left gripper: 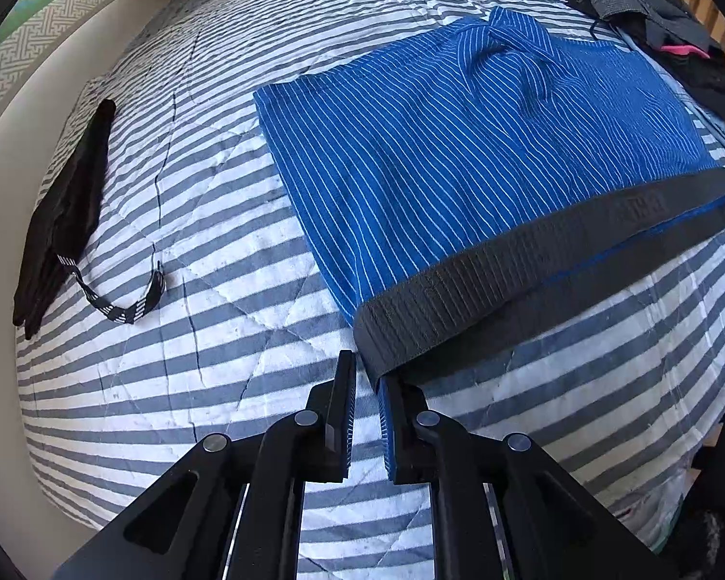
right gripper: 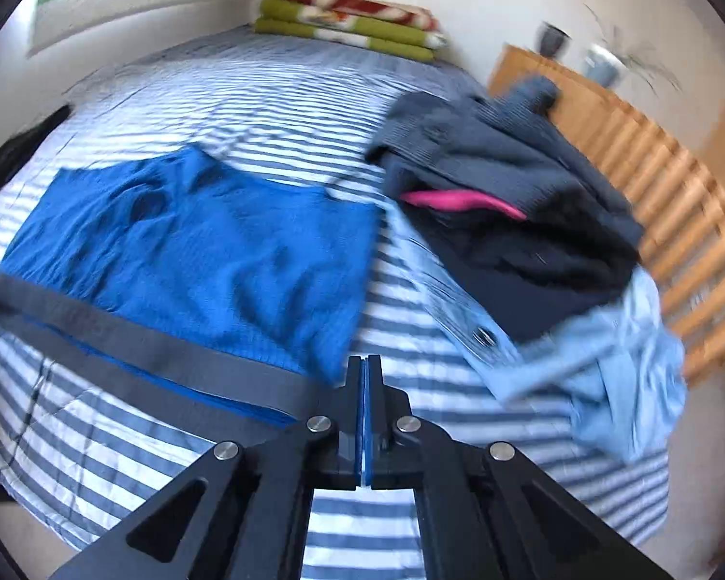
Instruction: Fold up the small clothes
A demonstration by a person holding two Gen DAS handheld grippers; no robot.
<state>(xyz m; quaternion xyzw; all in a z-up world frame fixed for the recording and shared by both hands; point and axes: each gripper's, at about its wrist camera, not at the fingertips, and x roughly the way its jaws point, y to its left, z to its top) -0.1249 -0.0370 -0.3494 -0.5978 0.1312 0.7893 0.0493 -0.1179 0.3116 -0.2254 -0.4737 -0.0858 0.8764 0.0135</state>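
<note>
Blue striped shorts [left gripper: 459,154] lie flat on the striped bed [left gripper: 169,193] — left gripper [left gripper: 366,377] slightly parted, empty; right gripper [right gripper: 365,372] closed, empty.

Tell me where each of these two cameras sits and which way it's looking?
Left wrist view: rides on the left gripper, looking steeply down at the blue striped shorts on the striped bedcover; only its black fingers show, a narrow gap between them.
Right wrist view: rides on the right gripper, looking across the bed toward the pile of dark clothes and folded blanket; its fingers are pressed together.
Both share the shorts, the bedcover and the pile.
</note>
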